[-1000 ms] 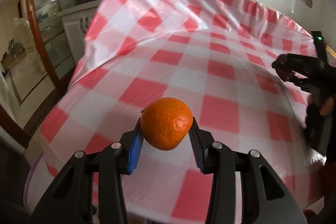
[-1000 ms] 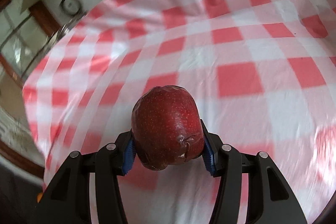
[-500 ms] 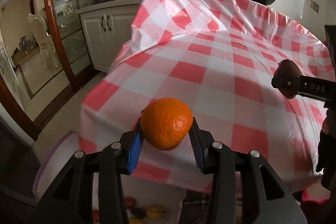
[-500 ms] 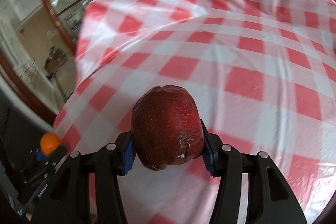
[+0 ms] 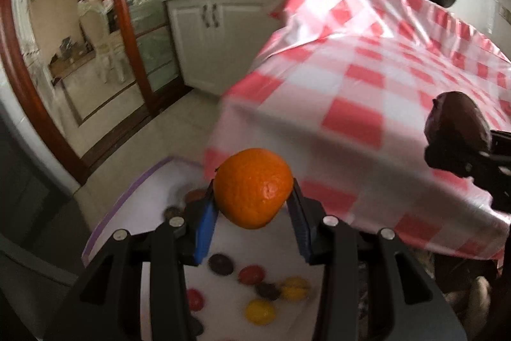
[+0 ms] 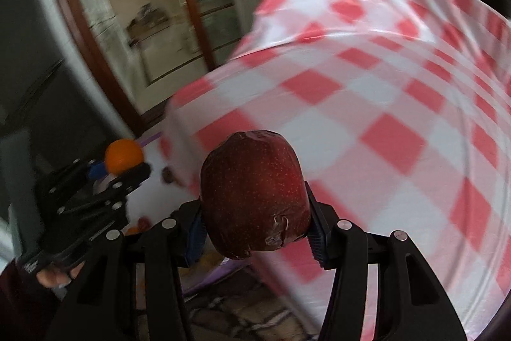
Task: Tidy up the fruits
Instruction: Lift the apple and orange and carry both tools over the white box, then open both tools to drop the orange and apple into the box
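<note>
my left tongs (image 5: 252, 206) clamp the orange (image 5: 253, 187) and my right tongs (image 6: 255, 219) clamp the apple (image 6: 255, 194) beyond the surface (image 5: 367, 104), above the white bin (image 5: 143, 197) already holding small fruits (image 5: 252, 274); neither is dropped yet.

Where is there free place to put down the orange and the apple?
The red-checked tablecloth shows nothing lying on it in either view. The white tray below the table edge is free along its purple rim; nearer the left gripper, small fruits crowd it. Orange and apple are both gripped.
</note>
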The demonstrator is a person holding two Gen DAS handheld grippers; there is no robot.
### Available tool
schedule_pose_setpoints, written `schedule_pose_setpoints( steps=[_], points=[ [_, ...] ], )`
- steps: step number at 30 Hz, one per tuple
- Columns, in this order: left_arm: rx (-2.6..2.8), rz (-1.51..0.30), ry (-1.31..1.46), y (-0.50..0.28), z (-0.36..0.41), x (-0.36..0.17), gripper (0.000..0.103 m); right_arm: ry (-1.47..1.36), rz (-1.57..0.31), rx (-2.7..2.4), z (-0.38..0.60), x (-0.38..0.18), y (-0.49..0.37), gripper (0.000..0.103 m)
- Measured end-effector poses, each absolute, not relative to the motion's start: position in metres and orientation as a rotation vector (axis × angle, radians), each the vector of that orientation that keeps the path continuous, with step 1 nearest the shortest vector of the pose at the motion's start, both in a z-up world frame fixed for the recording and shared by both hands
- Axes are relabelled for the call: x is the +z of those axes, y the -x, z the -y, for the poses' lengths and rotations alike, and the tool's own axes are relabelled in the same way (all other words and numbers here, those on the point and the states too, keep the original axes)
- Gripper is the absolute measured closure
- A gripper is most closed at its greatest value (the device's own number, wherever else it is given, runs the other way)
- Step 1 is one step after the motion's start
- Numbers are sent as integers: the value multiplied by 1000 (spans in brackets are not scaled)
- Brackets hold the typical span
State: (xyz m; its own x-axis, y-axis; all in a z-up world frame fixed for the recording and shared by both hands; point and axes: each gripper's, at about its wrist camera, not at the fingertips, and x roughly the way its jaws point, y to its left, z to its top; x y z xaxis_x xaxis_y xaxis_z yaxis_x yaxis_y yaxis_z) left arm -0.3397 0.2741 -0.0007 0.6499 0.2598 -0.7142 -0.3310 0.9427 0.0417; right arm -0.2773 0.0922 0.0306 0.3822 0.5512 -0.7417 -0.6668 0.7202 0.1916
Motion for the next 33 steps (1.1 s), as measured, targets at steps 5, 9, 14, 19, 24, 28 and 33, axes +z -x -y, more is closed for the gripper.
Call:
schedule_pose_setpoints(
  steps=[5, 9, 14, 19, 24, 28, 33],
  points=[
    [399, -838, 146, 361, -301, -21, 60, 243, -882, 903, -125, 22, 308, 51],
    [450, -873, 174, 377, -321, -39, 60, 321, -905, 989, -149, 10, 328, 51],
    [493, -921, 203, 388, -338, -62, 60, 464, -963, 1052, -182, -22, 348, 51],
    [520, -996, 231, 391, -353, -90, 60, 603, -1044, 1082, -213, -60, 357, 51],
    [546, -1089, 278, 396, -367, -120, 60, 736, -1095, 1113, -238, -95, 369, 51],
    [564, -1141, 299, 399, -375, -136, 60, 842, -1116, 1137, -253, -119, 382, 51],
    [564, -1166, 317, 397, -377, -144, 60, 869, -1132, 1138, -264, -128, 383, 51]
  ],
)
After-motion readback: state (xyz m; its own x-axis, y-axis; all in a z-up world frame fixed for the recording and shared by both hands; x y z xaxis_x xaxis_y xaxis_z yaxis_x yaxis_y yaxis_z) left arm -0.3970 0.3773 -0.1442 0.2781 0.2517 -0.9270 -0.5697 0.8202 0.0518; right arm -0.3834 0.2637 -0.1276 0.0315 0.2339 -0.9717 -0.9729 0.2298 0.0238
